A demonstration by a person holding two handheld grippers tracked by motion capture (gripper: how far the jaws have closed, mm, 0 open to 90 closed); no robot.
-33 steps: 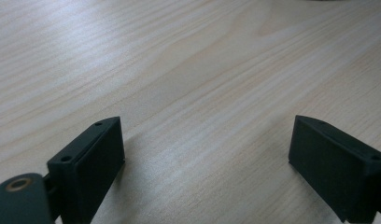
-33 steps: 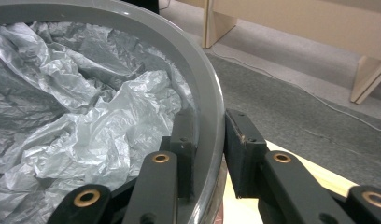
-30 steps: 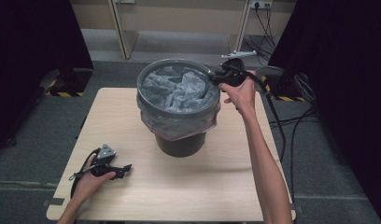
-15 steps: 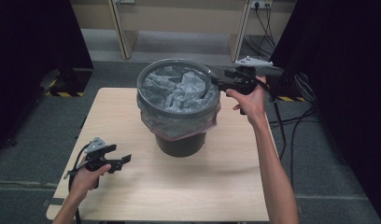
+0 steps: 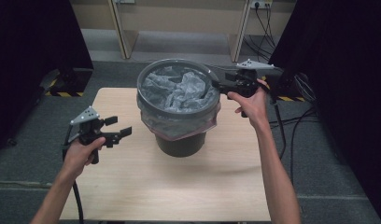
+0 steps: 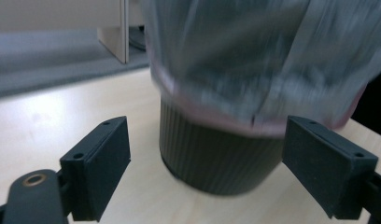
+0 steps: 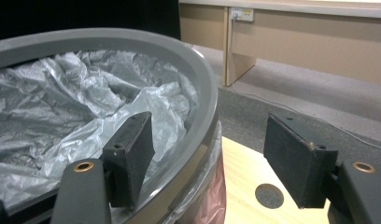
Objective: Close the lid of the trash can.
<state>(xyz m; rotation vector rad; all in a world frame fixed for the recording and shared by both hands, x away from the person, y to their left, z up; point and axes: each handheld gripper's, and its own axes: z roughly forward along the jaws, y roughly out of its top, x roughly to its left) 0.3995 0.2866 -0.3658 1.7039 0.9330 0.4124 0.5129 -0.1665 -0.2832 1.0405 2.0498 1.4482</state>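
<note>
A dark ribbed bin (image 5: 179,142) stands mid-table, topped by a grey ring rim (image 5: 149,102) and lined with a crumpled grey plastic bag (image 5: 179,88) whose edge hangs over the outside. My right gripper (image 5: 216,86) is at the rim's right side. In the right gripper view its jaws (image 7: 207,122) straddle the rim (image 7: 198,88), one inside over the bag (image 7: 62,116) and one outside, with gaps on both sides; they have just been opening. My left gripper (image 5: 118,127) hovers left of the bin. Its jaws (image 6: 205,126) have just closed slightly, still open and empty, facing the bin (image 6: 212,158).
The light wooden table (image 5: 132,186) has bare room in front of the bin and to both sides. Cables (image 5: 296,121) trail over the grey floor at the right. Dark curtains flank the table, and wooden furniture legs (image 5: 121,28) stand behind it.
My left hand has lifted its gripper up off the table and toward the bin. The right gripper has stayed at the rim and its jaws stand wider apart.
</note>
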